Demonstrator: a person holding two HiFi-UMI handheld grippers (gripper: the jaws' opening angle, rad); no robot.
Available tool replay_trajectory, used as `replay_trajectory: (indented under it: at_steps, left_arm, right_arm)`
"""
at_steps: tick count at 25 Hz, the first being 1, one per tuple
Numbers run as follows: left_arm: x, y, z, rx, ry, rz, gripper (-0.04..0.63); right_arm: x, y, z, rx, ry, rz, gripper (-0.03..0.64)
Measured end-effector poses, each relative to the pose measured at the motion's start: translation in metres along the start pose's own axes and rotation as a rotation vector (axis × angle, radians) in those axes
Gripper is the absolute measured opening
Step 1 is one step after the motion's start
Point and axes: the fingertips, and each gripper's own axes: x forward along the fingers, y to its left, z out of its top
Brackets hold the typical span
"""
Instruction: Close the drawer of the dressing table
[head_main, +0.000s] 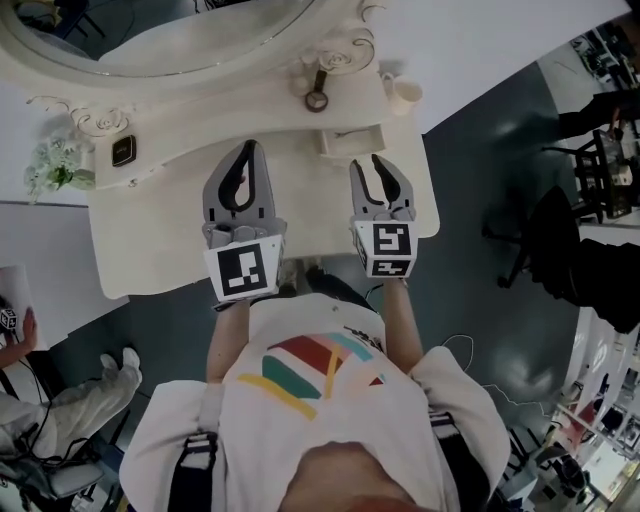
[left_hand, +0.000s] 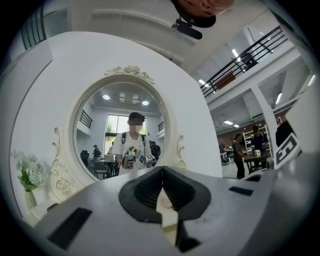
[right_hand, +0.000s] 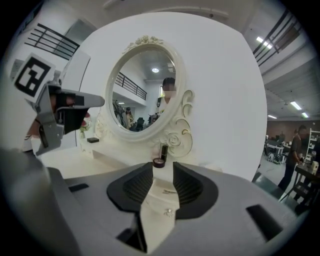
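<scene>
Right gripper (head_main: 370, 165) is pointing at the drawer (head_main: 352, 141), jaws parted and empty.
Drawer is seemingly sticking out, awaiting a push; left gripper (head_main: 247, 150) is idling, closed.

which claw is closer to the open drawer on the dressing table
Right. The right claw is just in front of the open drawer, roughly lined up with it; the left claw is off to the drawer's left, farther away.

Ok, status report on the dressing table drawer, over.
Left gripper shut, empty. Right gripper open, empty, facing the drawer. Drawer pulled out, not yet closed. Nothing seen in its way.
</scene>
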Motion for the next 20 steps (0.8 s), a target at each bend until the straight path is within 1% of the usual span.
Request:
replay_trajectory:
  at_steps: [4, 12, 16, 20]
  left_arm:
    - [0.002, -0.005, 0.001, 0.014, 0.0, -0.011, 0.006]
    - [0.001, -0.01, 0.0, 0.05, 0.001, -0.019, 0.006]
    - [0.001, -0.011, -0.002, 0.06, 0.005, -0.019, 0.006]
    - [0.003, -0.012, -0.002, 0.072, 0.006, -0.017, 0.006]
  right_arm:
    - [0.005, -0.004, -0.022, -0.019, 0.046, -0.014, 0.091]
    - [0.021, -0.009, -0.075, 0.018, 0.144, -0.005, 0.098]
    - [0.03, -0.011, -0.104, 0.015, 0.202, 0.004, 0.098]
    - [0.037, -0.012, -0.113, 0.022, 0.236, 0.014, 0.098]
